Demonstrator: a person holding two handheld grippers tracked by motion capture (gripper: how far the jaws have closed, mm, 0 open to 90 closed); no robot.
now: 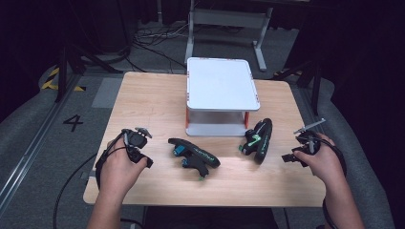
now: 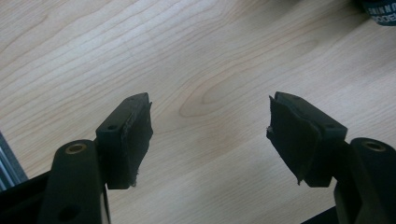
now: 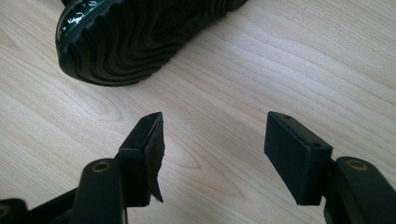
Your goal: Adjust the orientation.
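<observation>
Two black sandals lie on the wooden table [image 1: 148, 102] in front of a white two-level stand [image 1: 222, 88]. The left sandal [image 1: 193, 157] has blue and green trim and lies tilted on its side. The right sandal [image 1: 258, 139] stands on its edge with its ribbed sole [image 3: 140, 37] turned toward my right gripper [image 3: 215, 123]. That gripper [image 1: 300, 149] is open over bare wood just right of the sandal. My left gripper [image 1: 137, 147] sits left of the left sandal. It [image 2: 210, 107] is open over bare wood with nothing between its pads, and a sandal corner [image 2: 380, 9] shows far off.
The stand has a white top, orange legs and a low white shelf [image 1: 215, 130] underneath. Beyond the table's far edge are a grey frame [image 1: 229, 21], cables and dark floor. A floor marking "4" [image 1: 72, 122] lies to the left.
</observation>
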